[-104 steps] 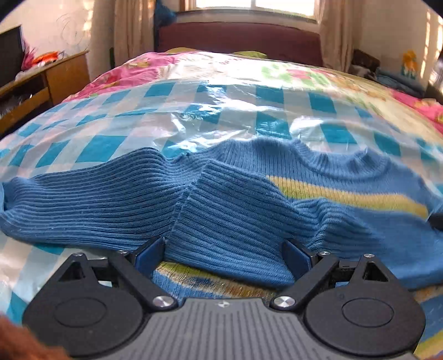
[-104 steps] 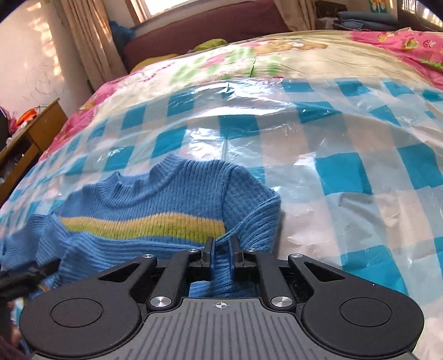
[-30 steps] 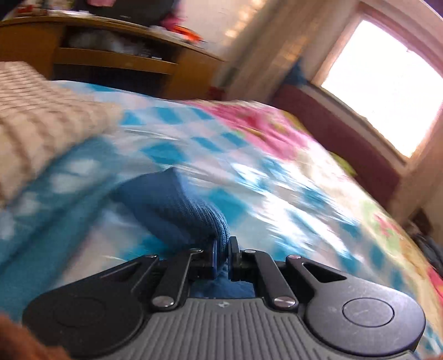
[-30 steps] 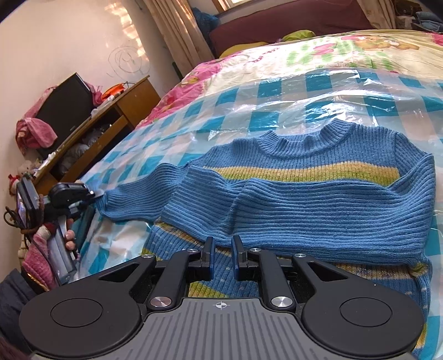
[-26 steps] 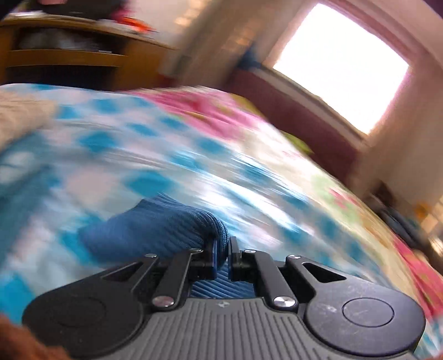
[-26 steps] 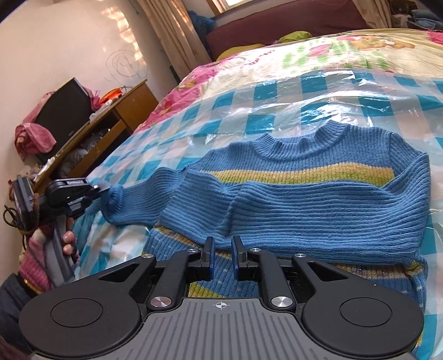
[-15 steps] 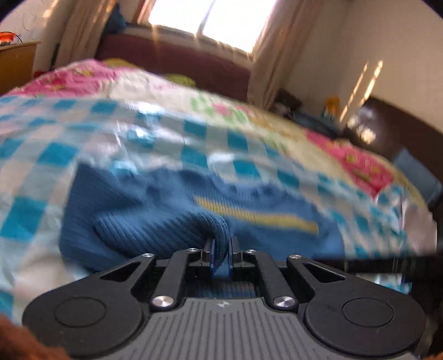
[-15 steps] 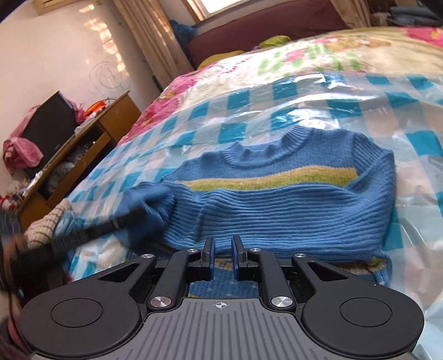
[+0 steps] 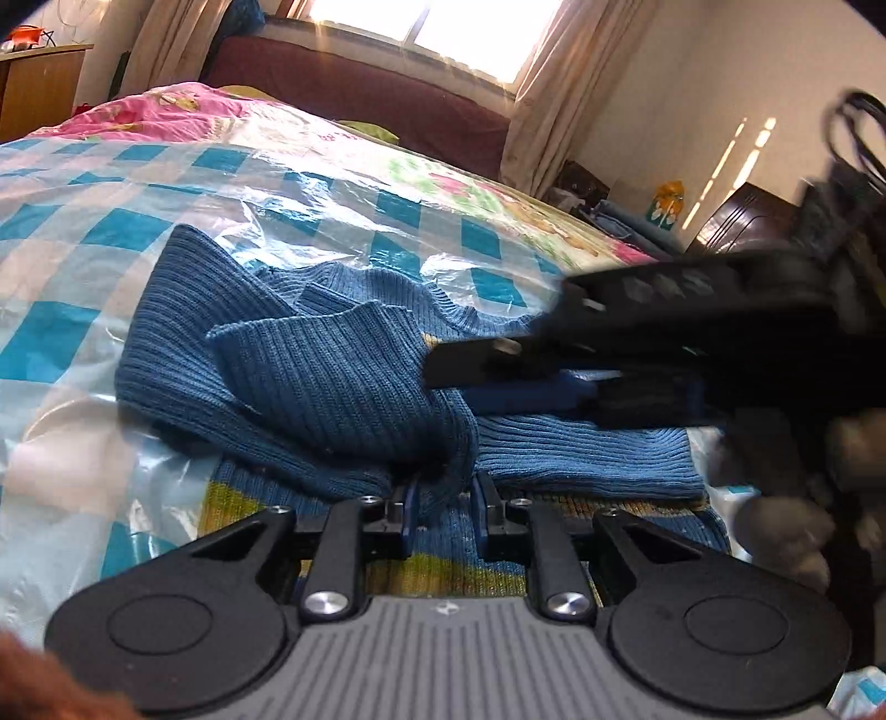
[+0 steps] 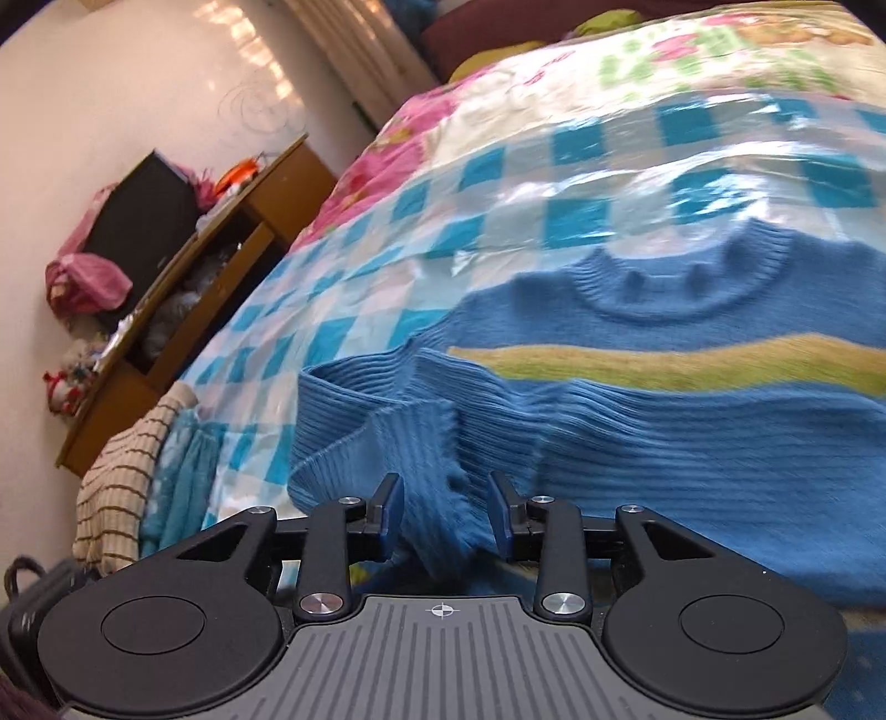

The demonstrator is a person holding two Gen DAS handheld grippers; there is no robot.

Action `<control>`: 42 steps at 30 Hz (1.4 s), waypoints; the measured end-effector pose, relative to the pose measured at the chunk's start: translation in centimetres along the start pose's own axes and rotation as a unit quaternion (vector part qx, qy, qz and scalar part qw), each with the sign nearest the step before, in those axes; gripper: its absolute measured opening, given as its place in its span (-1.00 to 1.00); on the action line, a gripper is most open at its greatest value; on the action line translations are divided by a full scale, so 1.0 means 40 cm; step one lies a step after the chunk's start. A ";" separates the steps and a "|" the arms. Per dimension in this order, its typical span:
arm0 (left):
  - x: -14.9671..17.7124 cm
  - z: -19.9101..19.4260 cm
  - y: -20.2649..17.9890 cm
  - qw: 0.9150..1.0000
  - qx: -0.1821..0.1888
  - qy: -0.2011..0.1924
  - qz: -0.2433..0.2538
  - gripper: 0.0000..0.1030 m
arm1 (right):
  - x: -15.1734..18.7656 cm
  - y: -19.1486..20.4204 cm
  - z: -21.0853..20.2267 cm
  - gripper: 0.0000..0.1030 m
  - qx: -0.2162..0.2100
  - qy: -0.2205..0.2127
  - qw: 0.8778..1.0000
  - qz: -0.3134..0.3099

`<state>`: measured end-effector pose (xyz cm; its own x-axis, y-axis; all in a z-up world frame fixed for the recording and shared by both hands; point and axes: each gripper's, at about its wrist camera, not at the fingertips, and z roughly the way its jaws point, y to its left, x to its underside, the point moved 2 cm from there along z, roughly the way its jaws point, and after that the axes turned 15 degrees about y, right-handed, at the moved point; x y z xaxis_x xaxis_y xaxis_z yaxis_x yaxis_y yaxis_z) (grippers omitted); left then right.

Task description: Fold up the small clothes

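Note:
A small blue ribbed sweater (image 9: 332, 382) with a yellow-green stripe lies on the plastic-covered checked bed. Its left sleeve (image 9: 310, 354) is folded across the body. My left gripper (image 9: 443, 498) is partly open, with a fold of the sleeve lying loosely between its fingers. In the right wrist view the sweater (image 10: 692, 432) fills the middle, and the sleeve cuff (image 10: 421, 443) lies between the open fingers of my right gripper (image 10: 443, 504). The right gripper also shows, blurred, in the left wrist view (image 9: 498, 360), reaching over the sweater.
A striped beige garment (image 10: 116, 487) and a light blue towel (image 10: 183, 471) lie at the bed's left edge. A wooden desk (image 10: 221, 232) with a black screen stands beside the bed. Curtains and a window (image 9: 443, 33) are at the far end.
My left gripper carried the sleeve rightwards across the sweater body and has opened its jaws. My right gripper has opened and moved in around the sleeve cuff.

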<state>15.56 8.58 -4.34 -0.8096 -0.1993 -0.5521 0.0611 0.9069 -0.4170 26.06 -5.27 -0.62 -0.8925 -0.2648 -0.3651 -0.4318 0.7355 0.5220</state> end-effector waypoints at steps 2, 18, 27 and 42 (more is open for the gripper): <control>0.000 -0.003 0.005 1.000 0.003 -0.003 0.001 -0.54 | -0.020 0.018 0.028 -0.34 -0.004 0.014 1.000 -0.006; 0.000 -0.054 0.033 0.997 0.016 -0.070 -0.026 -0.18 | -0.073 -0.012 -0.211 -0.80 0.007 -0.130 0.990 0.051; 0.002 -0.004 0.016 0.999 -0.010 -0.034 -0.007 -0.11 | 0.056 -0.241 -0.262 -0.80 0.083 -0.146 0.972 0.167; 0.007 0.011 0.031 1.000 -0.011 -0.018 -0.017 -0.06 | 0.152 -0.334 -0.228 -0.67 0.058 -0.150 0.950 0.267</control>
<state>15.66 9.50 -5.33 -0.7892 -0.2423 -0.5643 0.0214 0.9075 -0.4195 25.23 -22.42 -2.78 -0.8960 0.3416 -0.2836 0.1046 0.7831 0.6130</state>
